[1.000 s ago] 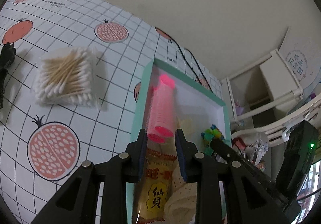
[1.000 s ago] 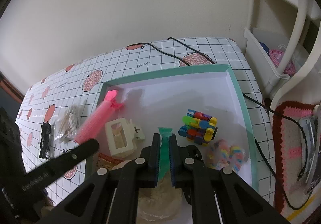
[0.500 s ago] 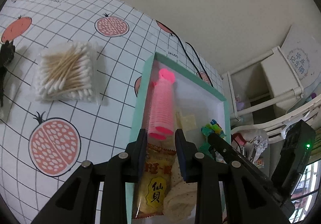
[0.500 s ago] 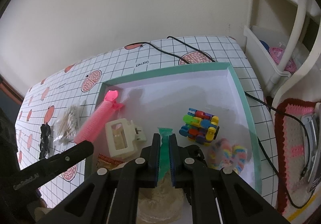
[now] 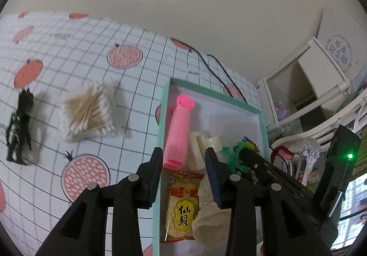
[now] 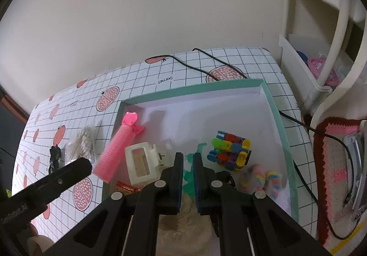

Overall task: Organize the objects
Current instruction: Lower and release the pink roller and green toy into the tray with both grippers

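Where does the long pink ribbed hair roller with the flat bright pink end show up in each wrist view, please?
Left wrist view: the pink hair roller lies lengthwise just inside the box's left wall, above the opening left gripper, clear of its pads.
Right wrist view: it lies diagonally at centre-left, crossing the box's left wall beside the cream hair claw clip.
Shared landmark: the teal-rimmed white box.

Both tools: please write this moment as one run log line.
left tool: opening, nothing held, above pink roller | right tool: shut on green toy | tray: roller inside | cotton swabs: outside
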`<state>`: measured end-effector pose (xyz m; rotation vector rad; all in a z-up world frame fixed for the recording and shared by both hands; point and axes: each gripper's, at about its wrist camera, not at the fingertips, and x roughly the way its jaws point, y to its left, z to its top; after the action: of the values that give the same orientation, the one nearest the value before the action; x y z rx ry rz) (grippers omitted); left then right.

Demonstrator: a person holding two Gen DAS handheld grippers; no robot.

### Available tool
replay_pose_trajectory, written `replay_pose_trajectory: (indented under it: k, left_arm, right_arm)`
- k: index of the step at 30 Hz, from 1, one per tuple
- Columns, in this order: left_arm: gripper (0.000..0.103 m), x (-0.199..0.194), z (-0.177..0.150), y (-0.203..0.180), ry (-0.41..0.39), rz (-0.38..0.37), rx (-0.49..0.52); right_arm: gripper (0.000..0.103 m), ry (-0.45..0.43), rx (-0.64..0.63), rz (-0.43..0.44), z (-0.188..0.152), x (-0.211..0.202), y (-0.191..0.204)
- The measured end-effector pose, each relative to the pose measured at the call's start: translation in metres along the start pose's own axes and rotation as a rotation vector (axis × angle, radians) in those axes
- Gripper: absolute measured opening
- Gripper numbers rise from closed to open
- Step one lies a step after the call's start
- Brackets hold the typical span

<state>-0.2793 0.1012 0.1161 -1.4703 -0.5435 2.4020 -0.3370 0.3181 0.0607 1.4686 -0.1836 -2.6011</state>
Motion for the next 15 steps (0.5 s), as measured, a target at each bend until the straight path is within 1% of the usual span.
replay_pose_trajectory:
  k: [5, 7, 10, 11, 12, 13, 14, 15]
  left_arm:
    - [0.051, -0.005, 0.002, -0.007, -0.036, 0.046, 0.056]
    - [0.061, -0.004, 0.003, -0.007, -0.044, 0.069, 0.07]
    - [0.066, -0.001, 0.003, -0.005, -0.048, 0.101, 0.068]
    - [0.066, 0.0, 0.004, -0.004, -0.045, 0.106, 0.066]
    - [0.068, 0.002, 0.004, -0.002, -0.039, 0.116, 0.062]
    - [0.074, 0.003, 0.004, 0.0, -0.036, 0.126, 0.06]
    - [0.076, 0.004, 0.004, 0.002, -0.036, 0.136, 0.058]
    - [0.077, 0.005, 0.004, 0.004, -0.038, 0.142, 0.056]
  right_arm:
    - [0.009, -0.003, -0.002, -0.003, 0.002, -0.003, 0.001]
    - [0.009, -0.005, -0.003, -0.001, 0.002, -0.003, 0.002]
    - [0.011, -0.007, -0.009, -0.006, 0.002, -0.003, 0.002]
    - [0.013, -0.007, -0.007, -0.005, 0.002, -0.003, 0.002]
    - [0.021, -0.007, -0.002, -0.005, 0.002, -0.003, 0.001]
    - [0.027, -0.009, 0.003, -0.008, 0.002, -0.003, 0.0]
    - [0.043, -0.011, 0.004, -0.013, 0.002, -0.004, -0.001]
    - [0.054, -0.015, 0.002, -0.025, 0.002, -0.005, -0.001]
